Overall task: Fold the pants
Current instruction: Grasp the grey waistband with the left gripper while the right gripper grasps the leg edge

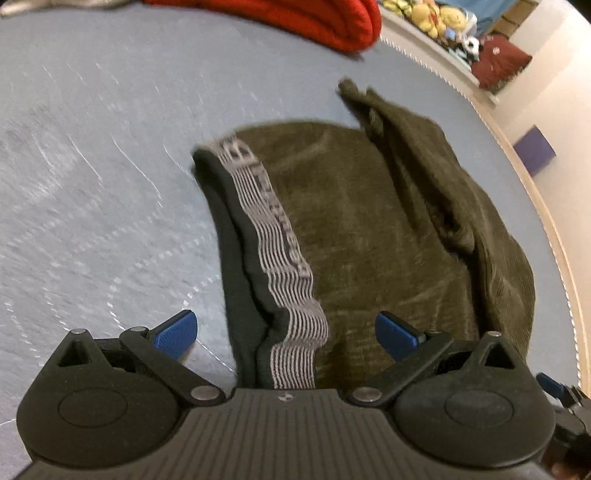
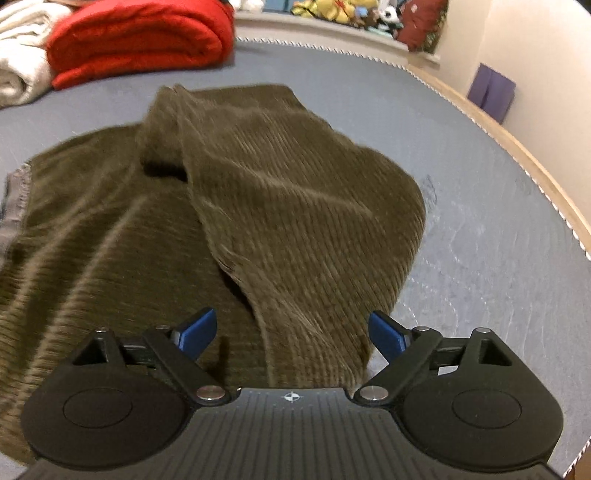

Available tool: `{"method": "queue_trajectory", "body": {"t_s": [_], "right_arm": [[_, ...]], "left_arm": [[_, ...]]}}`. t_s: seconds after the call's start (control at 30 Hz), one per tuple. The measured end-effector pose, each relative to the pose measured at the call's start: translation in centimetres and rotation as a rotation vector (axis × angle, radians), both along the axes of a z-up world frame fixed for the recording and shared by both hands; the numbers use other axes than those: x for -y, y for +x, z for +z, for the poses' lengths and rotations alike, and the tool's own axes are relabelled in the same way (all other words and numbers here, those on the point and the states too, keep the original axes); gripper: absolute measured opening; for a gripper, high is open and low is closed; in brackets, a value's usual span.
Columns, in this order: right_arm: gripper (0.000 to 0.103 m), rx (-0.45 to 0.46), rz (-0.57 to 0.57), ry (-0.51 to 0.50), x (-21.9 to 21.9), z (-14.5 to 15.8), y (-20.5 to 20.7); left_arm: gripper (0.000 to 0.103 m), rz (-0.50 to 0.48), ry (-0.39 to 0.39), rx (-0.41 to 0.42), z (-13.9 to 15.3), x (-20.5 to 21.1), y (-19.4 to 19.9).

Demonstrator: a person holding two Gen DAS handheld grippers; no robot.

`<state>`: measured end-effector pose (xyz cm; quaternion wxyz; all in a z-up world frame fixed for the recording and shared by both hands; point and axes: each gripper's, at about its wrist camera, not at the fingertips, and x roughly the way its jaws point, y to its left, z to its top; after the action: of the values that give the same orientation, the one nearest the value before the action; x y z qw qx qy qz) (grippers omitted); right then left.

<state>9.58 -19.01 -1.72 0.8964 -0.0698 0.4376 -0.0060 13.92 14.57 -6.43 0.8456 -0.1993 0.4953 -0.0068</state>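
The olive corduroy pants [image 2: 258, 206] lie on the grey-blue bed cover [image 1: 92, 184], near its right edge, where a pale wooden border [image 2: 524, 147] runs along. They are already doubled once, I judge: one part lies over the other in a loose diagonal flap, and the waistband [image 1: 280, 258] with its grey striped elastic is turned outward on the left side, so the dark inner lining shows. This suits a next fold, because waistband and folded end both lie within my reach. My left gripper [image 1: 286, 334] hangs above the waistband, tilted steeply downward, its blue pads wide apart, one over the cover and one over the cloth, pressing nothing. My right gripper [image 2: 293, 334] points down over the near edge of the flap, jaws also wide apart, the cloth below them but not pinched. Toward the far left corner of the bed lies a folded red blanket [image 2: 136, 40], well apart from the pants, beside a cream one [image 2: 22, 70]. Soft toys [image 2: 332, 11] sit on a ledge beyond.
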Motion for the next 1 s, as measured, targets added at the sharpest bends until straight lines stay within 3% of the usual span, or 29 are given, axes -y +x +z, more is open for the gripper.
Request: {"method": "queue_trajectory", "body": {"t_s": [0.1,0.23,0.47,0.5,0.67,0.8,1.0], "right_arm": [[0.090,-0.030,-0.052,-0.003,1.0,-1.0,0.6],[0.087,-0.029,-0.105,-0.004,2.5,-1.6,1.1],[0.065,0.033,-0.204,0.037,5.2,-0.3,1.5],[0.058,0.033,-0.202,0.049,5.4,-0.3,1.6],[0.044,0.043,-0.191,0.062,5.6,0.0,1.4],[0.040,0.041,-0.181,0.059,5.3,0.1,1.4],[0.040,0.023,-0.161,0.046,5.0,-0.2,1.5]], "left_arm": [[0.103,-0.026,0.010,-0.027,-1.4,0.1,0.6],[0.103,-0.077,0.057,0.007,-2.0,1.1,0.7],[0.102,-0.109,0.084,0.063,-2.3,1.9,0.6],[0.100,-0.109,0.088,0.069,-2.3,2.0,0.6],[0.088,-0.091,0.109,0.064,-1.9,2.0,0.7],[0.077,-0.059,0.104,0.054,-1.7,1.3,0.7],[0.075,-0.022,0.066,0.039,-1.6,0.7,0.8]]}}
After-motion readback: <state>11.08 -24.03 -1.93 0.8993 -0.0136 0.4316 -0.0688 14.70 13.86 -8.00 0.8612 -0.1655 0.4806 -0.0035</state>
